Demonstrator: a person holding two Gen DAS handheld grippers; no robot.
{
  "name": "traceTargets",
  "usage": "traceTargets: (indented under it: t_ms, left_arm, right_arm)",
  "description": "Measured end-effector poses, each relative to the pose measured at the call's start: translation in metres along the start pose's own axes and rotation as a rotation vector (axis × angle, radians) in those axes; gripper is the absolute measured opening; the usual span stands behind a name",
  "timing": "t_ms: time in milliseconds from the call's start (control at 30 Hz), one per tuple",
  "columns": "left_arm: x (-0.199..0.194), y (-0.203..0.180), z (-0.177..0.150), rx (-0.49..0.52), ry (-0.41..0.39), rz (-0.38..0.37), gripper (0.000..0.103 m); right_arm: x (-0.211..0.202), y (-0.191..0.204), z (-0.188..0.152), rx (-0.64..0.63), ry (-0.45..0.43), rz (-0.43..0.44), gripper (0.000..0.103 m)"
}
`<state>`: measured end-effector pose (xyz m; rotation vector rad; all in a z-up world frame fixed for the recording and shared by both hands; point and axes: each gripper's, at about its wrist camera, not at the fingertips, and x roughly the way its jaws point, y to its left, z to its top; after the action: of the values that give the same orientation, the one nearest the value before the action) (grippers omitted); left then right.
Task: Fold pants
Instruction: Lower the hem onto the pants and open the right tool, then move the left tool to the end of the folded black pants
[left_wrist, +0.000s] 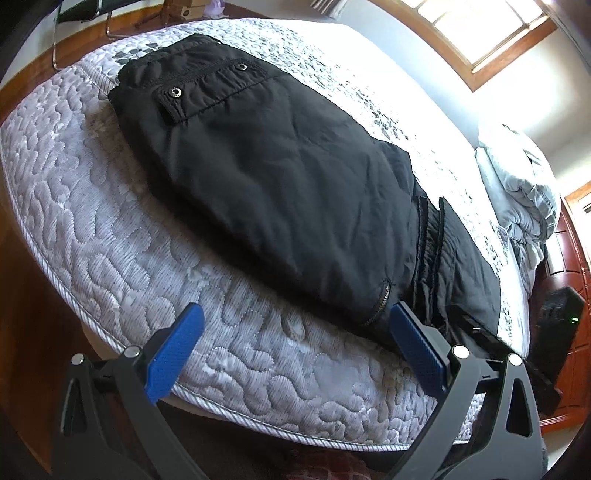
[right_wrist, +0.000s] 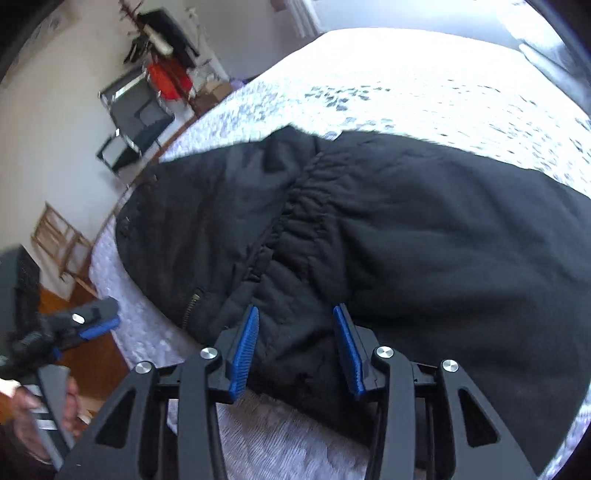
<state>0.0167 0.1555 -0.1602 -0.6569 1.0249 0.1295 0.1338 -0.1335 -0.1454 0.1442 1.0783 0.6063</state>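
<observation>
black pants (left_wrist: 280, 184) lie folded on the mattress (left_wrist: 92, 229) of a bed, near its front edge, w/ the snap-button pocket flap at the far-left end and the gathered elastic waistband (right_wrist: 295, 221) toward the right. a zipper (left_wrist: 384, 295) shows at the near edge of the top layer.

left gripper (left_wrist: 295, 332): fingers spread wide apart, nothing btwn them, hovering over the mattress edge; right pad sits just beside the pants' near edge by the zipper, can't tell if it touches. in the right wrist view the left gripper (right_wrist: 99, 325) shows at the far left w/ a hand (right_wrist: 44, 413) on its handle.

right gripper (right_wrist: 295, 332): fingers partly closed w/ a bunch of pants fabric btwn the blue pads, both pads against the cloth, at the near hem just below the waistband.

rumpled bedding (left_wrist: 524, 192) sits at the far right of the bed; a chair (right_wrist: 136, 122) stands beyond it.
</observation>
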Motion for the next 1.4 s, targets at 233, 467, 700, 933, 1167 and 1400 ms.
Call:
traceTargets:
  t_ms: [233,467,700,933,1167,1400]
  left_arm:
    - [0.005,0.001,0.000,-0.023,0.008,0.001,0.100]
    - [0.009,-0.004,0.006,-0.009,0.011,-0.017,0.100]
    - [-0.007,0.051,0.049,-0.143,-0.079,0.014,0.100]
    - [-0.006,0.141,0.101,-0.459,-0.139,-0.135,0.100]
    - [0.014,0.182,0.116,-0.645,-0.116,-0.243,0.100]
    - [0.024,0.172,0.111,-0.657,-0.092,-0.331,0.100]
  right_arm:
    - [-0.014,-0.036,-0.019,0.071,0.007,-0.045,0.042]
    - [-0.011,-0.031,-0.022,0.014,-0.007,-0.053,0.046]
    - [-0.078,-0.072,-0.025,0.138,-0.132,-0.022,0.047]
    - [-0.126,-0.122,-0.035,0.225,-0.216,-0.123,0.052]
    - [-0.139,-0.150,-0.044,0.317,-0.241,-0.167,0.052]
    - [-0.134,-0.151,-0.043,0.303,-0.226,-0.170,0.052]
